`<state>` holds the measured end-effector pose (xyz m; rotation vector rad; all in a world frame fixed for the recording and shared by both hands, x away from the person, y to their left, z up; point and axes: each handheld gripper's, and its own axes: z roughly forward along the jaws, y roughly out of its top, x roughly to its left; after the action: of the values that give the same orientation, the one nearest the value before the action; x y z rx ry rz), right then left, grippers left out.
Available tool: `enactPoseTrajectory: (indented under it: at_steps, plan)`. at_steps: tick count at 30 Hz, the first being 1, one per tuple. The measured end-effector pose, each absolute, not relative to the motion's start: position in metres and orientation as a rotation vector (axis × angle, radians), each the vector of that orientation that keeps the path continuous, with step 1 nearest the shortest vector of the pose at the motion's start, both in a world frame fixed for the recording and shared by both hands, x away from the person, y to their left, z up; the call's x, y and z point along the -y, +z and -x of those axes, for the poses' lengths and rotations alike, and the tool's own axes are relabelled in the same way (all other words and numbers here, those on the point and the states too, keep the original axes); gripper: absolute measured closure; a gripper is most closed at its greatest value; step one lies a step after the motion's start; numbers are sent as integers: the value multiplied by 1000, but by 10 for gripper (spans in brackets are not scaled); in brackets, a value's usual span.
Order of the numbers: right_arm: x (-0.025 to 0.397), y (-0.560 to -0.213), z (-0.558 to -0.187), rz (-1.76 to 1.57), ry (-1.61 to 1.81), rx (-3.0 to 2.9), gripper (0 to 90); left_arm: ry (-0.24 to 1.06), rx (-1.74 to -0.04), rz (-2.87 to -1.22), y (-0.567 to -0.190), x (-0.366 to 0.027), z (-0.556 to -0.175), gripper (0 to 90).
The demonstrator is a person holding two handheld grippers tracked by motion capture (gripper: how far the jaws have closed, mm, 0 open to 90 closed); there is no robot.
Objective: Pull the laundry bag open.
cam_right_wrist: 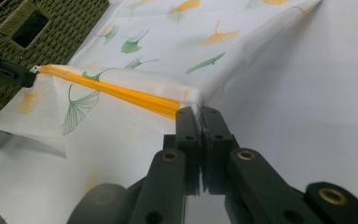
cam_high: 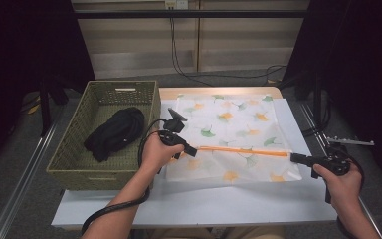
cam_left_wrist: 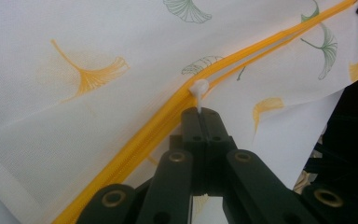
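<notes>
Two grippers are working on one white mesh bag (cam_high: 229, 134) printed with ginkgo leaves, which is lying on the white worktop (cam_high: 204, 204) toward its far right part, beside one woven basket. The left gripper (cam_left_wrist: 200, 112) is pinching with its jaws pressed fully together on the small white zipper pull (cam_left_wrist: 198, 88), which is sitting on the single orange zipper (cam_left_wrist: 168, 116); in the high view this gripper (cam_high: 191, 150) is sitting at the zipper's left end, near the bag's front left corner. The right gripper (cam_right_wrist: 199, 111) is likewise closed tight, its jaws clamping the bag's fabric at the opposite end of the zipper (cam_right_wrist: 121, 94); in the high view it (cam_high: 294, 158) is sitting at the bag's right edge, close to the front right corner. The zipper (cam_high: 243, 151) is stretching in a straight line between the two grippers, across the front part of the bag, and the fabric there is lifting slightly off the worktop. The green basket (cam_high: 74, 149) is standing at the left edge of the worktop, just beside the bag, and one bundle of black cloth (cam_high: 115, 132) is lying inside it.
</notes>
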<state>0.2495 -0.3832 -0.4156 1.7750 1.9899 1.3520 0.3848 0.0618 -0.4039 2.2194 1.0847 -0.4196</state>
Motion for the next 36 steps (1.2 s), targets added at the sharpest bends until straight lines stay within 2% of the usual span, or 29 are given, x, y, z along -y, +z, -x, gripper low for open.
enactPoseTrajectory:
  at_steps: [36]
  plan:
    - [382,-415,-249,-1771,1356,-1984,878,-395,-1099,-2227,-392,-71,-386,900]
